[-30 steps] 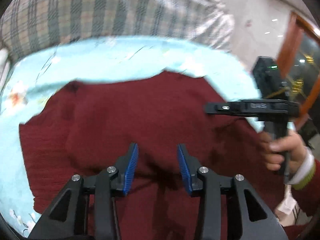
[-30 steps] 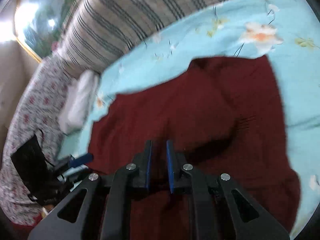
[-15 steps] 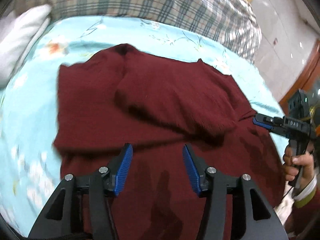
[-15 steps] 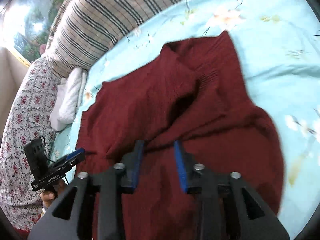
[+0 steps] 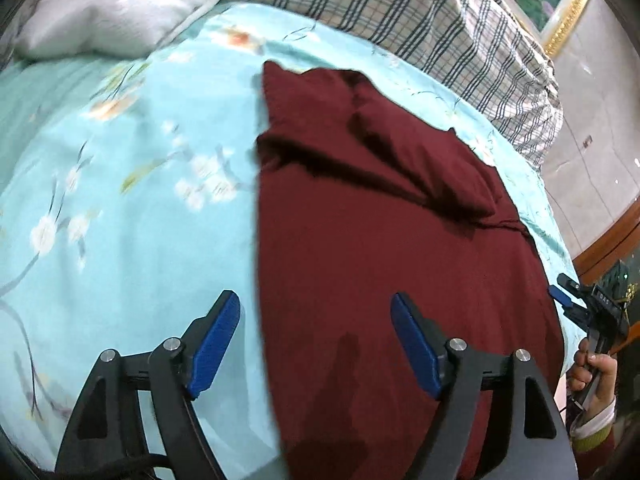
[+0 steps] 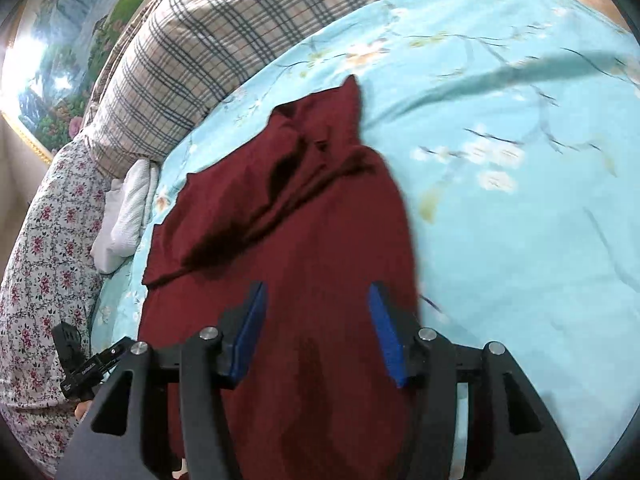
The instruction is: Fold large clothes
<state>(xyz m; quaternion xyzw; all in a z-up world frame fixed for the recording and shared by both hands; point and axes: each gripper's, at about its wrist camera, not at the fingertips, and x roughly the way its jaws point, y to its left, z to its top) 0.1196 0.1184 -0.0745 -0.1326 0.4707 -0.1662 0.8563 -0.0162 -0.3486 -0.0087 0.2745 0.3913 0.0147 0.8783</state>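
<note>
Both grippers' fingers opening, empty, above maroon sweater, light-blue floral bedspread, plaid pillow behind

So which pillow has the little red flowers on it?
The floral pillow at the left edge of the right wrist view. The plaid pillow beside it has dark crossing lines, and the small white pillow is plain.

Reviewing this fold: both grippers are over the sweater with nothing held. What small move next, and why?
Probably bring both grippers to the near hem. The sweater lies on the bed with a sleeve folded across it; the left gripper and right gripper have jaws opening, pinching no cloth.
</note>
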